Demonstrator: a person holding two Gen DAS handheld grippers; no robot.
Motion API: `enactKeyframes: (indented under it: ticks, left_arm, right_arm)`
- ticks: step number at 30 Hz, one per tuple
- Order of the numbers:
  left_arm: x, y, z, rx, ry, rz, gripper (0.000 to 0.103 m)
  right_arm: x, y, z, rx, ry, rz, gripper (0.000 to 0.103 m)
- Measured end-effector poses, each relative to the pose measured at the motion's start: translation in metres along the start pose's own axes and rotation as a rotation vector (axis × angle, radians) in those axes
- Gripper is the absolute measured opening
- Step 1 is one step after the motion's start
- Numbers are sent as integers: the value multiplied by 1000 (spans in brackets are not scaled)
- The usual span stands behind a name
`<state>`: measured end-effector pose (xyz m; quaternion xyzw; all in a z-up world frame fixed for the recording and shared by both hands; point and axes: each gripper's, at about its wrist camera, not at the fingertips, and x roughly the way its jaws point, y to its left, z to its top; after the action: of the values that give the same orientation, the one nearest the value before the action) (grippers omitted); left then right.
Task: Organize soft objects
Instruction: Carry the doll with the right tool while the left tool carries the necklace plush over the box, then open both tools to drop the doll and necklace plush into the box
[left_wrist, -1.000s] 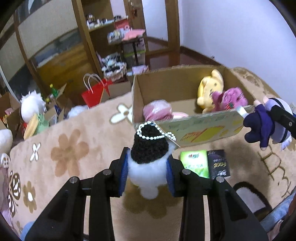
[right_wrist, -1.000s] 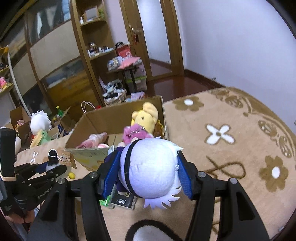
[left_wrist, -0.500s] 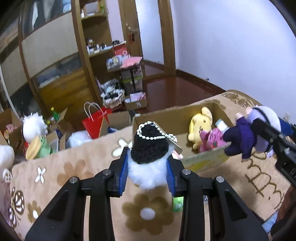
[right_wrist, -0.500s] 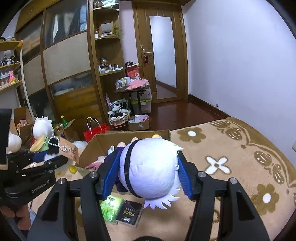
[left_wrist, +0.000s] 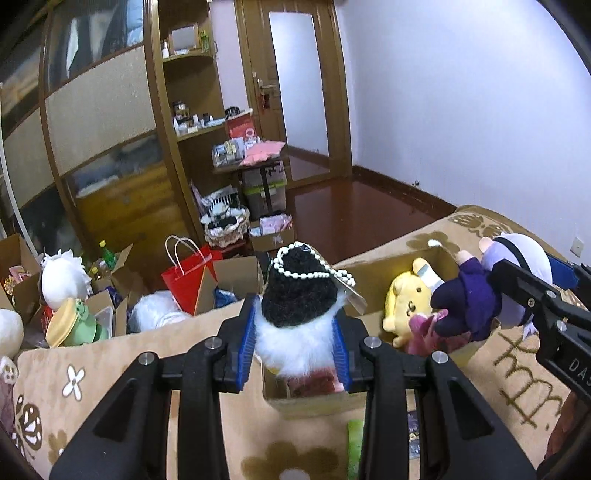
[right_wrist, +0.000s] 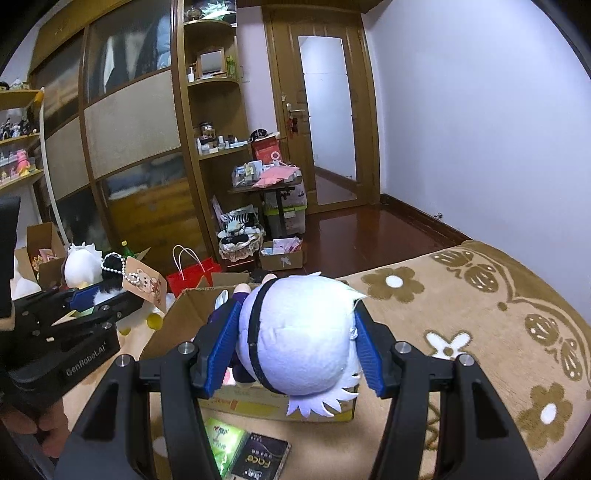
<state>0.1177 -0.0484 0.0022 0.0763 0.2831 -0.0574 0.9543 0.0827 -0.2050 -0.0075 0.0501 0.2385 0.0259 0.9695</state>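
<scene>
Cardboard box (left_wrist: 373, 266) on the flowered tan carpet (right_wrist: 461, 332) is the landmark for everything else. Far to its left, on the cluttered floor, stand a white-haired plush (left_wrist: 62, 277) and a green frog toy (left_wrist: 79, 321). Closer in on that same side is a red paper bag (left_wrist: 188, 284) with white handles.

Just left of the box's middle, the left gripper (left_wrist: 293, 343) has its blue pads pressed into the white fur of a black-and-white fuzzy plush (left_wrist: 299, 314). This plush wears a string of white beads (left_wrist: 314, 264) and a paper tag (right_wrist: 144, 284), and it is held up in front of the box's near left corner.

Inside the box, against its far wall, sits a yellow dog plush (left_wrist: 406, 306). A pink plush (left_wrist: 424, 328) lies just in front of it.

Over the right part of the box, the right gripper (right_wrist: 295, 347) is clamped on the big white head of a purple-clothed doll (right_wrist: 299, 339). The doll's dark body hangs above the box's opening.

In front of the box, on the carpet, a green packet (right_wrist: 225, 439) and a black packet (right_wrist: 258, 458) lie side by side.
</scene>
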Motion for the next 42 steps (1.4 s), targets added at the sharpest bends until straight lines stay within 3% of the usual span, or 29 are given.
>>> enactKeyframes:
  ticks: [22, 42]
  left_arm:
    - [39, -4, -11, 7, 67, -19, 35]
    - [58, -13, -19, 29, 147, -34, 37]
  right_arm:
    - [40, 0, -7, -18, 40, 43, 63]
    - [54, -7, -17, 65, 64, 88, 66]
